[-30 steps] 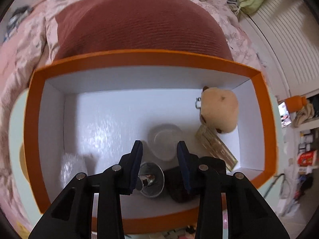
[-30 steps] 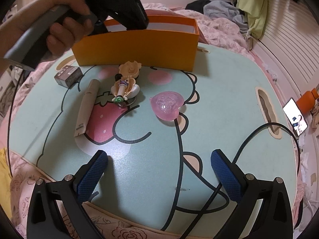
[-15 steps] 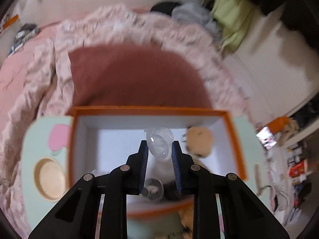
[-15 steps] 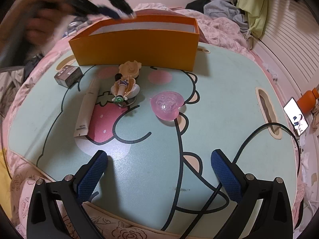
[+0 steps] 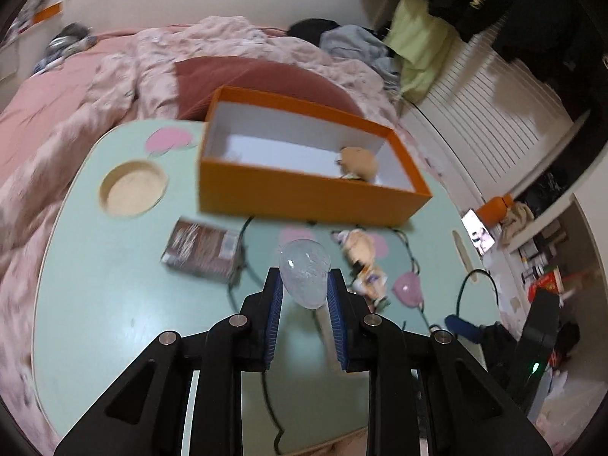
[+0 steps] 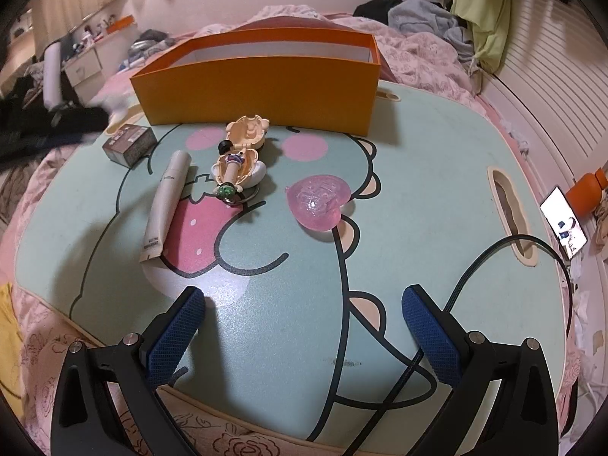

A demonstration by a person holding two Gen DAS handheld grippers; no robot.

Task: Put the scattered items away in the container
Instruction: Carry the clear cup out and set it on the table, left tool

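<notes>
My left gripper (image 5: 304, 283) is shut on a clear heart-shaped piece (image 5: 304, 275) and holds it high above the table, well short of the orange box (image 5: 304, 193). A tan plush (image 5: 359, 161) lies in the box. On the table lie a brown packet (image 5: 203, 254), a doll figure (image 6: 241, 159), a white tube (image 6: 165, 205) and a pink heart (image 6: 319, 201). My right gripper (image 6: 304, 326) is open and empty near the table's front edge, short of the pink heart.
The round mint table (image 6: 418, 174) sits on a bed with pink quilts (image 5: 76, 114). A black cable (image 6: 475, 277) crosses the table's right front. A round recess (image 5: 133, 188) lies left of the box. A phone (image 6: 564, 220) and an orange bottle (image 6: 587, 190) lie to the right.
My left gripper closed on the clear heart inside the box, lifted it out and pulled back over the table. My right gripper has not moved.
</notes>
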